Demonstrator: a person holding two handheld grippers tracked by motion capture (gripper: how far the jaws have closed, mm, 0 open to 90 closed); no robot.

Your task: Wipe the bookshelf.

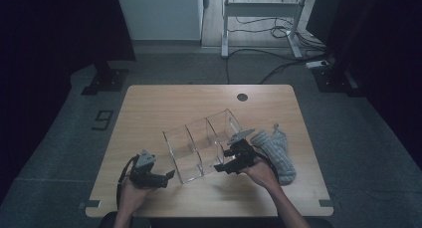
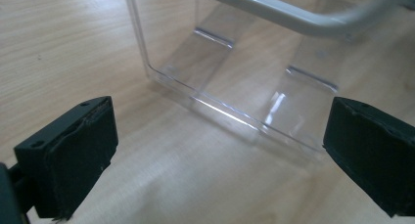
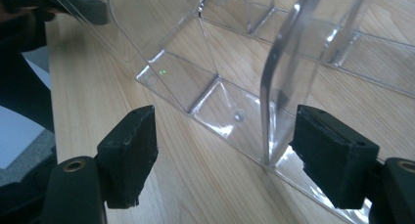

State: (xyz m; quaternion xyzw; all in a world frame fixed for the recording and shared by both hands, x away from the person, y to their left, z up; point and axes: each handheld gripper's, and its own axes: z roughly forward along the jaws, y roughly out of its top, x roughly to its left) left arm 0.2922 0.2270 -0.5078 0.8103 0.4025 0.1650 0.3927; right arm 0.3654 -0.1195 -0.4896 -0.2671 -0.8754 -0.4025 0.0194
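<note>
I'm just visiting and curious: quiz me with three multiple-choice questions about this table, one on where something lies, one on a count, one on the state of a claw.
1. Where does the grey cloth lie relative to the clear organizer?
A. To its right
B. Inside it
C. To its left

2. How many compartments does the organizer have?
A. One
B. Three
C. Six

3. How does the left claw stand?
A. Shut on the cloth
C. Shut on the organizer
B. Open, with nothing between its pads

Answers:
1. A: the high view shows the cloth on the table to the right of the organizer, by the right claw.
2. B: two dividers split it into three bays.
3. B: in the left claw's view the pads stand wide apart over bare wood, short of the organizer.
</note>
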